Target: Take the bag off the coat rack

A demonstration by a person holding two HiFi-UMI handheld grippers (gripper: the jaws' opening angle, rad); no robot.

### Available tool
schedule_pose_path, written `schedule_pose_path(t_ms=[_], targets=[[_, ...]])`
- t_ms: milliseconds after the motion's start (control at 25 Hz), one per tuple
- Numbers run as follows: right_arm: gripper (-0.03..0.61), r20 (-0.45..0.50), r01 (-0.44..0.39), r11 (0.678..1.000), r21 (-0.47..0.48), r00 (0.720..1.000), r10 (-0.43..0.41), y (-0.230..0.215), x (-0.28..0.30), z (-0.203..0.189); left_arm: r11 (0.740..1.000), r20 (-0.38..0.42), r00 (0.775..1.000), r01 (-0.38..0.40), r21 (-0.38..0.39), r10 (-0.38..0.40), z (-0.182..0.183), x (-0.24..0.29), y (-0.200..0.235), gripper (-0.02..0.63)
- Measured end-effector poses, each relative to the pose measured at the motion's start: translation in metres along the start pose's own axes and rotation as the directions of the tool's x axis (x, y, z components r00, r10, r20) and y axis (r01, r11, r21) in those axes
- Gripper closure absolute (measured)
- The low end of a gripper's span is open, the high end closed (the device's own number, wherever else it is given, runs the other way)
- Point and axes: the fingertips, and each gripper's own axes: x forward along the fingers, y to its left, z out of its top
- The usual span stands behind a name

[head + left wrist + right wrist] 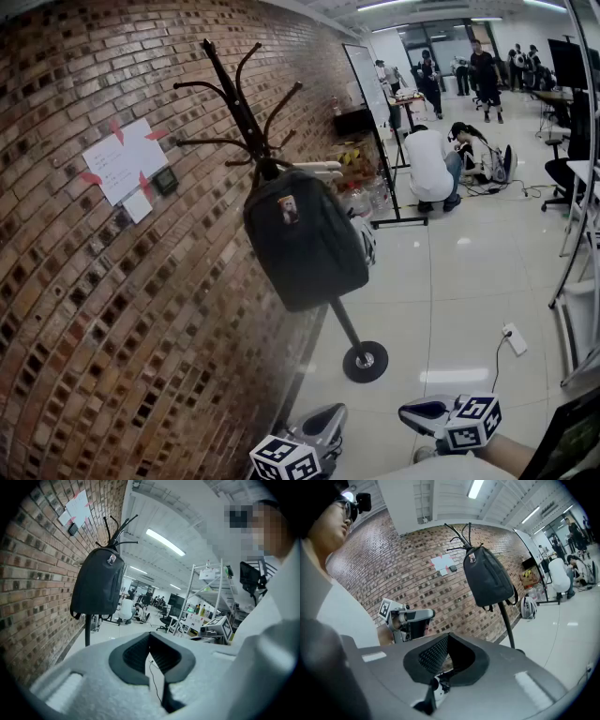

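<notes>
Our left hand-held gripper (pixel 328 420) and right hand-held gripper (pixel 412 412) are both held low by our body, jaws pressed together on nothing. Ahead and above them, well apart, one dark grey fabric backpack (pixel 305 239) hangs from one black metal coat rack (pixel 246 112). Its long axis runs down the pole. We judge the left nearer.

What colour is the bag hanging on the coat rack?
The bag is dark grey, nearly black; the head view shows it best.

The pale floor (pixel 450 281) carries the coat rack's round base (pixel 365 361) and a power strip (pixel 514 338).
</notes>
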Motion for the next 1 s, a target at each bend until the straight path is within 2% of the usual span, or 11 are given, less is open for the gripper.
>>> schedule_pose_path(t_ms=[160,280,360,520,680,760,880,1000], targets=[[0.581,0.086,-0.002,0.998,-0.067,0.996,0.008,-0.047,-0.029,0.074,0.997,0.018,1.0,0.014,0.069,-0.015,0.059,0.059,-0.009,0.612],[0.581,0.116,-0.008,0.995,-0.104,0.993,0.02,-0.073,-0.046,0.108,0.992,0.066,0.998,-0.008,0.126,-0.001,0.093,0.089,-0.015,0.612],[0.581,0.128,-0.012,0.995,-0.098,0.992,0.025,-0.088,-0.054,0.116,0.988,0.104,0.994,-0.046,0.149,0.03,0.106,0.097,-0.013,0.612],[0.581,0.116,-0.049,0.996,-0.072,0.992,0.057,-0.105,-0.051,0.114,0.975,0.133,0.987,-0.113,0.192,0.088,0.124,0.093,0.002,0.612],[0.581,0.077,-0.085,0.993,-0.083,0.993,0.091,-0.112,-0.037,0.113,0.953,0.225,0.96,-0.213,0.215,0.164,0.173,0.073,0.032,0.612],[0.581,0.071,-0.086,0.993,-0.083,0.993,0.092,-0.117,-0.033,0.115,0.939,0.236,0.958,-0.224,0.262,0.163,0.199,0.069,0.045,0.534],[0.581,0.071,-0.056,0.995,-0.086,0.996,0.062,-0.133,-0.032,0.12,0.898,0.246,0.956,-0.244,0.366,0.16,0.244,0.07,0.066,0.476],[0.581,0.103,-0.009,0.998,-0.066,0.995,0.015,-0.157,-0.031,0.137,0.863,0.267,0.951,-0.263,0.431,0.157,0.295,0.079,0.096,0.438]])
